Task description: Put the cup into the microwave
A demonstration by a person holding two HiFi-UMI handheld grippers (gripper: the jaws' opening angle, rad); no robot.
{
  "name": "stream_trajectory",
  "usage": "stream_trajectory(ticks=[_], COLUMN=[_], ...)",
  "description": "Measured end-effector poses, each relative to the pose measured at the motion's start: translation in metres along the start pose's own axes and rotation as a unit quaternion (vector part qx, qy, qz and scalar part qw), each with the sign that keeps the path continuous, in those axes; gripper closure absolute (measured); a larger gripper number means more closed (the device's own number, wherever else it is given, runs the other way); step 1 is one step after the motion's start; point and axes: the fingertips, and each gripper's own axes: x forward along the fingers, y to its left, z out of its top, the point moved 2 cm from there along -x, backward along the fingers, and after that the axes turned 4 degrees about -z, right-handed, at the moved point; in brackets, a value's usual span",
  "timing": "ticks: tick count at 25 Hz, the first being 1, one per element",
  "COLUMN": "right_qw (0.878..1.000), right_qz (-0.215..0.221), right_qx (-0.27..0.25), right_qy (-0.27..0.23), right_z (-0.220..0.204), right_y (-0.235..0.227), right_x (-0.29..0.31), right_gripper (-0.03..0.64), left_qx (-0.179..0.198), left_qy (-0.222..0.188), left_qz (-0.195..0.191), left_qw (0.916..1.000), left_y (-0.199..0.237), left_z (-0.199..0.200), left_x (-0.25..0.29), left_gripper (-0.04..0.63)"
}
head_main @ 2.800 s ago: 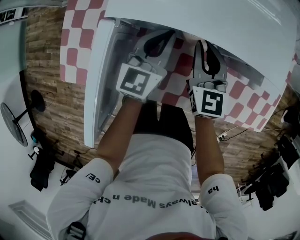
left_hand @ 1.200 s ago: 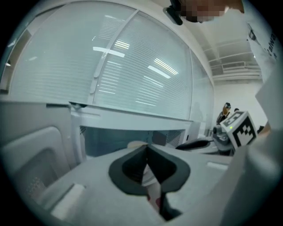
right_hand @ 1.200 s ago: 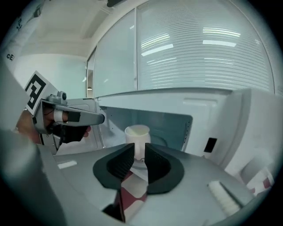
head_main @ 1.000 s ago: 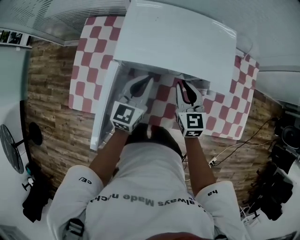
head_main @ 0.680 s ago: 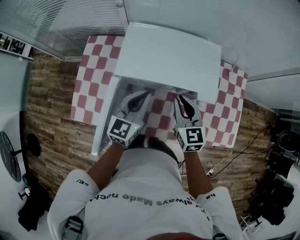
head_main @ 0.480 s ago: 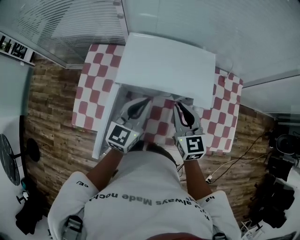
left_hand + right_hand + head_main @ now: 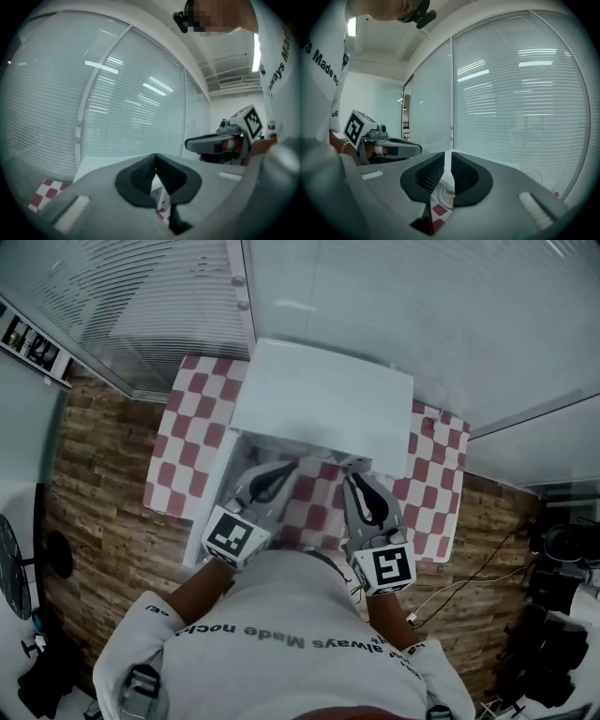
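The white microwave (image 7: 319,395) stands on a table with a red-and-white checked cloth (image 7: 187,442), its door (image 7: 217,488) swung open to the left. My left gripper (image 7: 281,468) and right gripper (image 7: 352,474) hang side by side just in front of the opening, both shut and holding nothing. In the right gripper view a white cup (image 7: 447,194) shows through the slit below my right gripper (image 7: 447,157), beyond the jaws, over the checked cloth. My left gripper (image 7: 155,159) has its pads pressed together. In the head view I cannot make out the cup.
Glass walls with blinds (image 7: 141,306) stand behind the table. A wood-look floor (image 7: 89,484) lies around it, with cables (image 7: 459,573) and dark gear (image 7: 553,615) at the right. The person's white shirt (image 7: 272,643) fills the lower head view.
The head view has pulled up and back, so the microwave and table look smaller. Both grippers have drawn back from the microwave opening toward the person and stay shut.
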Motion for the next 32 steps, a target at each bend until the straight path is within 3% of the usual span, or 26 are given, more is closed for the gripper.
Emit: stream_trajectory(ticks=[13, 32], right_qw=[0.999, 0.999], right_qz=[0.012, 0.006], right_qx=[-0.009, -0.019], right_qy=[-0.029, -0.031], right_z=[0.037, 0.037], right_y=[0.005, 0.001], right_x=[-0.024, -0.026], right_gripper=[0.575, 0.575], left_qx=[0.006, 0.003], left_qy=[-0.027, -0.034], left_qz=[-0.017, -0.019], left_qw=[0.9995, 0.9992], left_y=[-0.025, -0.026], left_z=[0.037, 0.032], left_x=[-0.005, -0.003], left_gripper=[0.591, 0.591])
